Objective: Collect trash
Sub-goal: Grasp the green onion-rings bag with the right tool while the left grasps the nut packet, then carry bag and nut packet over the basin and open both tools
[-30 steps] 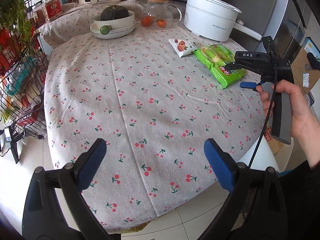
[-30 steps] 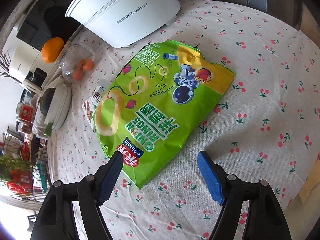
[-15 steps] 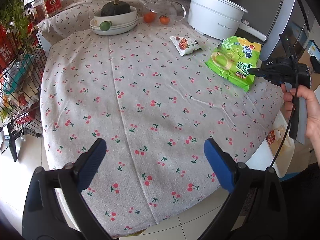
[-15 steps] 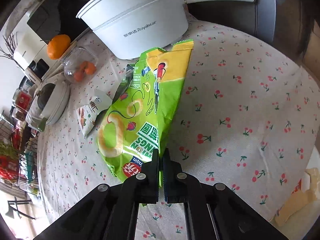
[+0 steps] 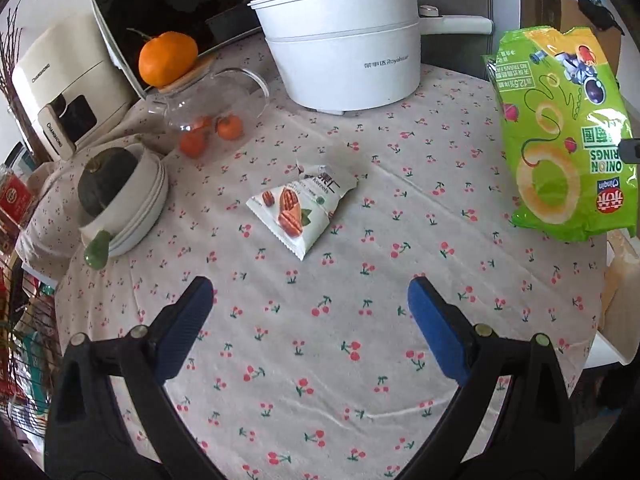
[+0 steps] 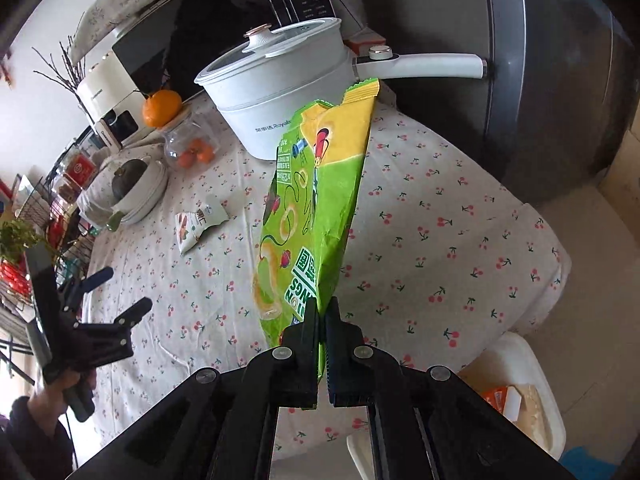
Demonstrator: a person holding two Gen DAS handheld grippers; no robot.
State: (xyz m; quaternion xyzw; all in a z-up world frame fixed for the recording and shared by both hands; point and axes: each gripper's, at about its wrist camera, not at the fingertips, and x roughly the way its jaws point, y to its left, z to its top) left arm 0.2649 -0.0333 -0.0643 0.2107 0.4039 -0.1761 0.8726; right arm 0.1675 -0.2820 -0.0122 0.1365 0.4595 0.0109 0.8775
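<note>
A green onion-rings bag [image 6: 316,216] hangs lifted off the cherry-print table, and my right gripper [image 6: 323,320] is shut on its lower edge. In the left wrist view the same green bag [image 5: 560,132] floats at the right edge, above the cloth. A small white pecan packet [image 5: 300,210] lies flat on the cloth in front of my left gripper [image 5: 308,312], which stands open a short way before it with nothing between its blue pads. The right wrist view also shows the pecan packet [image 6: 198,226] and the left gripper [image 6: 108,292] held by a hand at the far left.
A white lidded pot [image 5: 340,48] with a long handle stands at the back. A glass teapot [image 5: 208,112] with small oranges and a stack of bowls [image 5: 132,204] holding a dark squash sit at the left. A white bin [image 6: 516,392] stands beside the table.
My right gripper shut on the green bag's edge and lifted it off the table. My left gripper swung across the table toward the pecan packet, still open.
</note>
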